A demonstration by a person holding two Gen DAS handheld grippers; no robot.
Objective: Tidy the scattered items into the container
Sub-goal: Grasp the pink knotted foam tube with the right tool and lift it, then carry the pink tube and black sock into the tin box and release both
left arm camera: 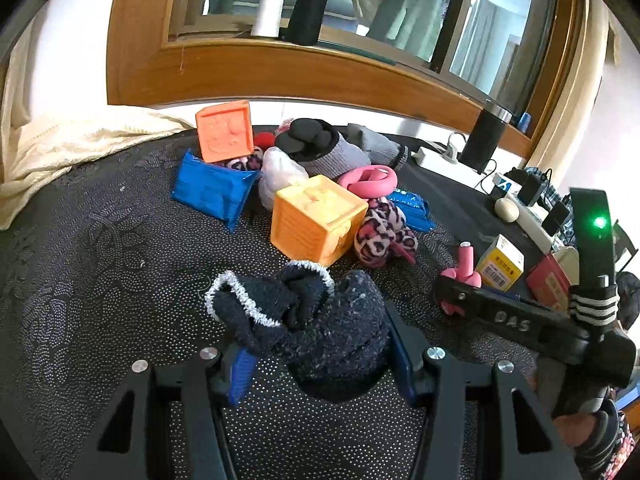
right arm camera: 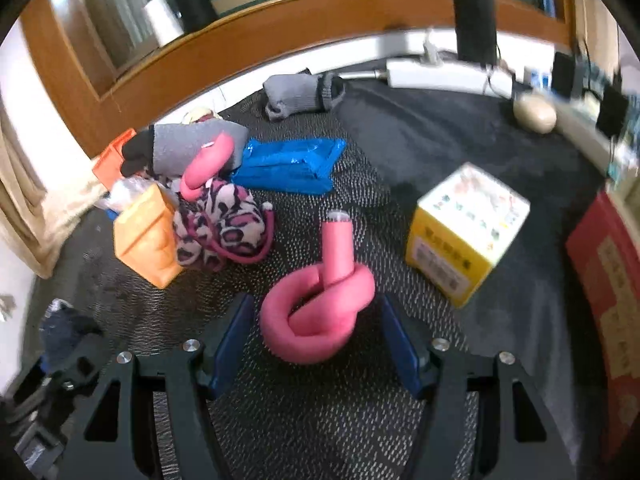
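Navy fuzzy sock (left arm camera: pixel 316 328) and pink foam knot (right arm camera: pixel 316 316) both gripped, nothing stowed that I can see.

I have the left gripper (left arm camera: pixel 320 372) clamped on the sock near the front edge of the dark dotted mat (left arm camera: pixel 100 264), and the right gripper (right arm camera: pixel 316 344) closed around the pink knot, its pads at the knot's two sides. No container shows in either view, so I judge the tidying barely begun. Left on the mat toward its far edge: yellow block (left arm camera: pixel 316 220), orange block (left arm camera: pixel 225 130), blue packet (left arm camera: pixel 212 192), leopard-print sock (left arm camera: pixel 380 236), second pink knot (left arm camera: pixel 370 180), grey gloves (left arm camera: pixel 336 152). A yellow box (right arm camera: pixel 464 236) sits by the right edge.
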